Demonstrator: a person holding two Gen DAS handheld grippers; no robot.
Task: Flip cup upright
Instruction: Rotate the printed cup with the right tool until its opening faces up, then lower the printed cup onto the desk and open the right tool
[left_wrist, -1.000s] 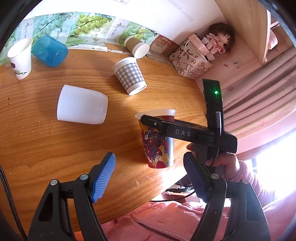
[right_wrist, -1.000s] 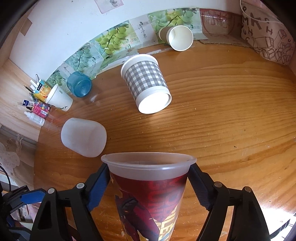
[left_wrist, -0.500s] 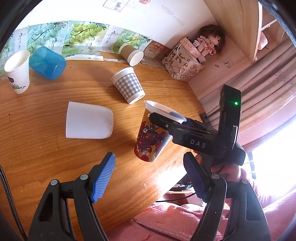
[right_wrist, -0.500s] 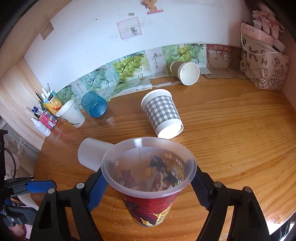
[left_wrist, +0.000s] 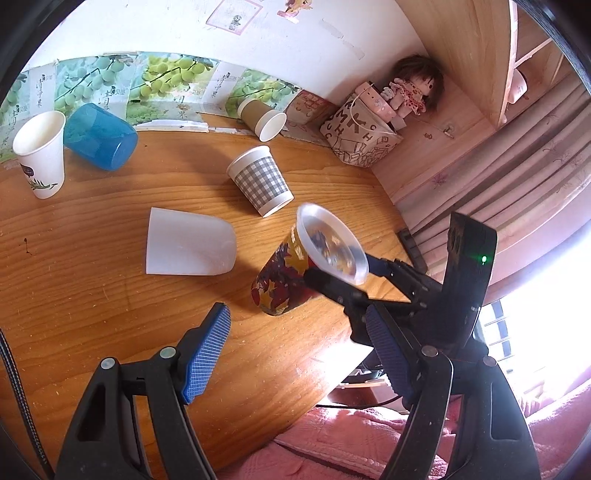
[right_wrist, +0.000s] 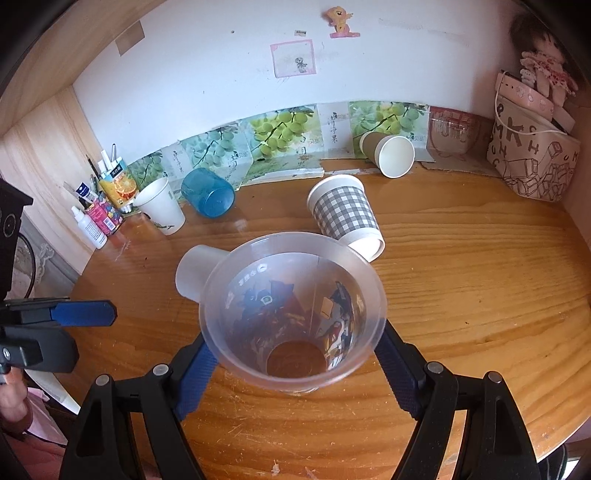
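**Printed cup tilted in right gripper above table front**

Since the earlier frames the printed plastic cup (right_wrist: 293, 314) has swung from standing level to leaning, its mouth now turned toward the right wrist camera, so that the view runs down to its round base. In the left wrist view the same cup (left_wrist: 291, 275) tilts with its rim up and to the right, its base just over the wood; whether it touches the wood cannot be told.

The wooden table (right_wrist: 480, 295) is round-edged, with bare wood to the right of the cup and its front edge close below. The right gripper (right_wrist: 295, 365) pinches the cup on both sides below the rim, blue pads against its wall. The left gripper (left_wrist: 299, 354) hangs spread wide, nothing between its fingers, well apart from the cup.

The cup is clear plastic with a flared rim and a red, yellow and dark printed sleeve. A frosted white cup (left_wrist: 188, 245) lies on its side just left of it. A checked paper cup (right_wrist: 345, 216) lies on its side just behind.
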